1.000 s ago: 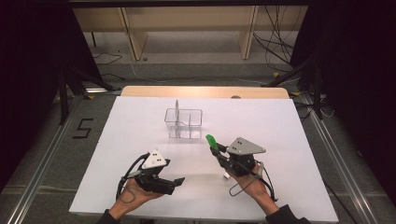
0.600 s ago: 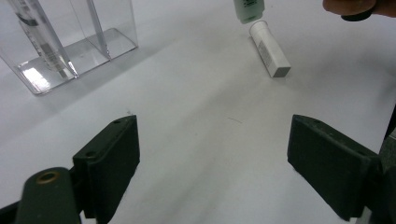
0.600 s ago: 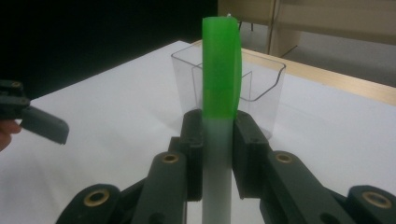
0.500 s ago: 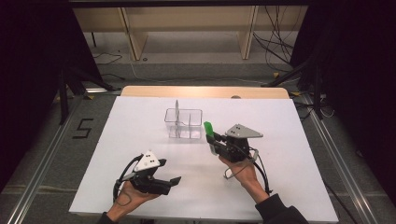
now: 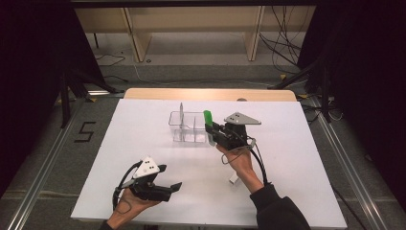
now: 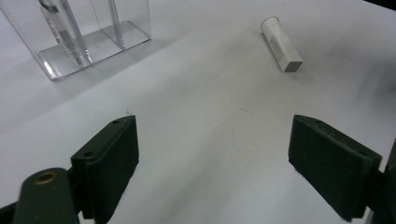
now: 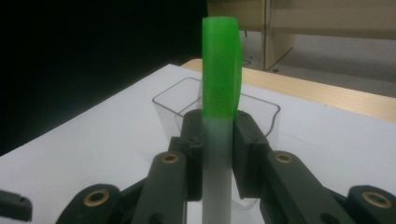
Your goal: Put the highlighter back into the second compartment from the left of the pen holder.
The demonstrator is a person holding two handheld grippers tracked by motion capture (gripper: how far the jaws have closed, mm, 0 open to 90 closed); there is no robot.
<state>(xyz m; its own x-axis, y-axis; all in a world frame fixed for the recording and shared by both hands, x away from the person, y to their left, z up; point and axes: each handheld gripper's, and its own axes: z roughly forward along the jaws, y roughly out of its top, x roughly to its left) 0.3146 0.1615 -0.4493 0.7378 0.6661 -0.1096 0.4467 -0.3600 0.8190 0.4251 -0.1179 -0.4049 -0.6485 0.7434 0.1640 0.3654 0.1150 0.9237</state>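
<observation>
A: What is the right gripper [image 5: 211, 132] doing with that green-capped tube [image 7: 220, 121]?

B: Its jaws are clamping the tube's pale body from both sides, just under the green cap, so the tube is standing upright in the right gripper view. Keeping it vertical looks sensible to me, since the clear rack [image 5: 189, 127] right beside it is taking tubes from above.

A: So the tube is hanging in the air, not sitting in the rack?

B: Yes, it is being held at the rack's right end, cap uppermost, above the white bench [image 5: 143, 139]. I judge it is heading for one of the right-hand compartments, though I cannot tell which.

A: And the left gripper [image 5: 168, 187]?

B: It is resting low near the front edge of the bench with its jaws standing wide apart and nothing between them. It is keeping well away from the rack, probably leaving room for the right hand [image 5: 238, 161].

A: Anything else lying about?

B: A thin tube [image 6: 63, 29] is already standing in the rack, and a white capped tube [image 6: 281, 44] is lying on its side on the bench, near the right forearm, likely waiting its turn.
</observation>
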